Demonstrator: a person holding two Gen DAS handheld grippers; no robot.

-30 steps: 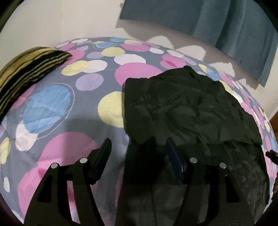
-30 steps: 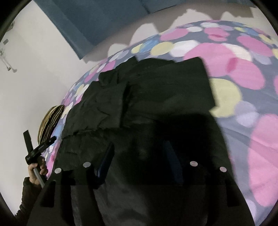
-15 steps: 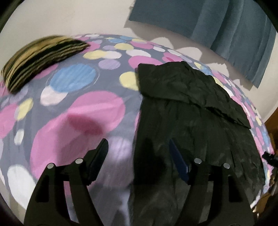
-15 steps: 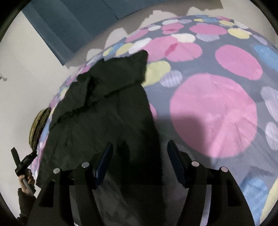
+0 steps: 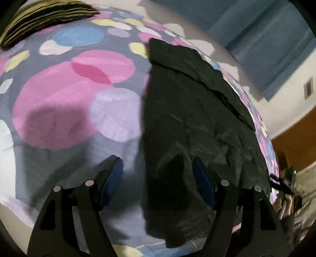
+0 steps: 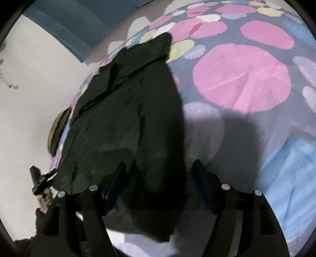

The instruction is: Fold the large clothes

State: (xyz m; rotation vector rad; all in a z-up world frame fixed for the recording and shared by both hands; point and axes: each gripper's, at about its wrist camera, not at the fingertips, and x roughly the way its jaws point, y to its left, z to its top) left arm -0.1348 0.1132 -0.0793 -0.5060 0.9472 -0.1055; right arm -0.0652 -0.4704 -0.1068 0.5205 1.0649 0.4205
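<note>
- Currently the black garment [image 5: 197, 122] lies spread on the bed [image 5: 65, 102], over a dotted sheet with pink, blue and yellow circles. Its far end is doubled over into a flap, so one fold looks done.
- Left gripper [image 5: 158, 178]: jaws apart and nothing pinched. It is angled down at the near left corner of the garment; the cloth edge runs up between the fingers, with bare sheet under the left finger. Likely lined up this way to take that corner.
- Right gripper [image 6: 159, 179]: jaws opening, not pressing on anything. The near right corner of the garment lies between and below the fingers, sheet under the right one.
- Judgement: each gripper stands over its own near corner so the hem can be taken evenly and carried toward the far flap. Grip not yet made.
- A striped pillow [image 5: 43, 17] sits at the far left of the bed, well apart from the garment.
- Containers: none visible in either view; nothing to record.
- Blue curtain [image 5: 272, 43] hangs on the wall behind the bed.
</note>
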